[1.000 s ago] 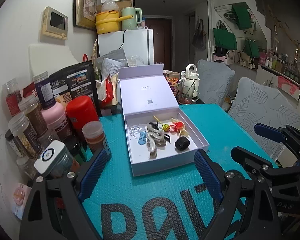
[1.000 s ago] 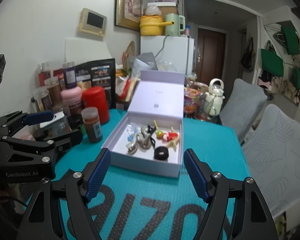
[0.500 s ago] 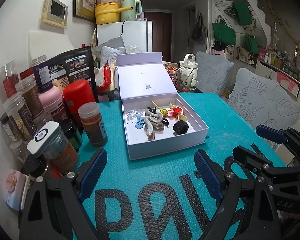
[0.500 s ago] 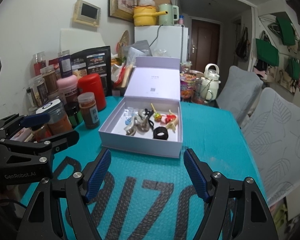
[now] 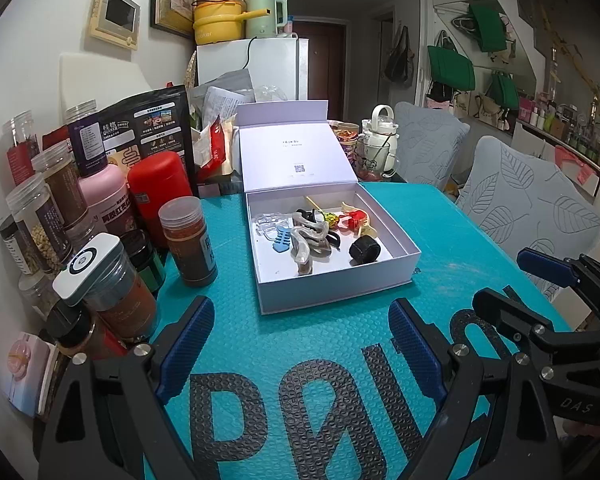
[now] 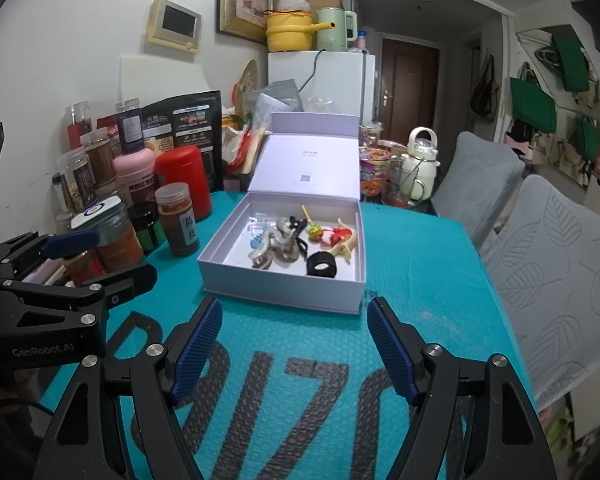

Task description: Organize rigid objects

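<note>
A pale lilac box stands open on the teal mat, its lid propped up behind. Inside lie several hair clips: a beige claw clip, a blue comb clip, a black ring-shaped clip, and a red one. My left gripper hangs open over the mat in front of the box, nothing between its blue pads. My right gripper is open too, just short of the box's front wall. Each gripper shows at the edge of the other's view.
Jars and tins crowd the mat's left side: a spice jar, a red tin, a pink bottle and a white-lidded jar. A cream kettle stands behind the box. Grey leaf-patterned chairs line the right.
Both views have tilted down and pulled back a little, so the box sits higher in frame and more of the mat's black lettering shows. Both grippers stay open.
</note>
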The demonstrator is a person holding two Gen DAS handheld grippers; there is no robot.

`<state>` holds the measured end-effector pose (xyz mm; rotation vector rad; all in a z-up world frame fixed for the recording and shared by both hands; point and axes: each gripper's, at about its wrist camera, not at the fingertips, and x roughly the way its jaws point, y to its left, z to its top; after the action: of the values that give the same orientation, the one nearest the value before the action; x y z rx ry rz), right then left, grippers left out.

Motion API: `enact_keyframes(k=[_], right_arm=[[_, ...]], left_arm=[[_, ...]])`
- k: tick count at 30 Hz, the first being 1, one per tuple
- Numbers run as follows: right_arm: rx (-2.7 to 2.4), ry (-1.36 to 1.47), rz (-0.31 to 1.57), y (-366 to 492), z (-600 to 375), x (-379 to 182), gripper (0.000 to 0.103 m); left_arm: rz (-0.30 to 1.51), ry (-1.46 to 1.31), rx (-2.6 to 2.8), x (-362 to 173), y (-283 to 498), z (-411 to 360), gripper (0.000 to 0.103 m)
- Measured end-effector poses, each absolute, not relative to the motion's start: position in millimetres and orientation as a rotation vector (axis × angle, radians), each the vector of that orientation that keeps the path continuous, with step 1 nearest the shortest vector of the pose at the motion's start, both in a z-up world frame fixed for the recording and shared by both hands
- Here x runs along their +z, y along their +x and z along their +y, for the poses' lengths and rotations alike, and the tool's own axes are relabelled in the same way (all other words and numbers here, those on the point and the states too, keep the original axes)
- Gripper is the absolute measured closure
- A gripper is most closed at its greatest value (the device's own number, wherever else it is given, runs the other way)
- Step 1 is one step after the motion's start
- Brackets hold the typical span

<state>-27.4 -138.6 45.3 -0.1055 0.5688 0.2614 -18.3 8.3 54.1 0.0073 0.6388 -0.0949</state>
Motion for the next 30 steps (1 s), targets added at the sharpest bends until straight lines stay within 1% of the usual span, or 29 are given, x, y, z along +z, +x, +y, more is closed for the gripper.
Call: enact_keyframes(k=[30], right_arm=[[0.238,-0.103,0.576,-27.7,-143.8,43.8,0.027]], left_arm=[[0.643,0.008,-0.079,55.1,-14.9,6.2,0.013]])
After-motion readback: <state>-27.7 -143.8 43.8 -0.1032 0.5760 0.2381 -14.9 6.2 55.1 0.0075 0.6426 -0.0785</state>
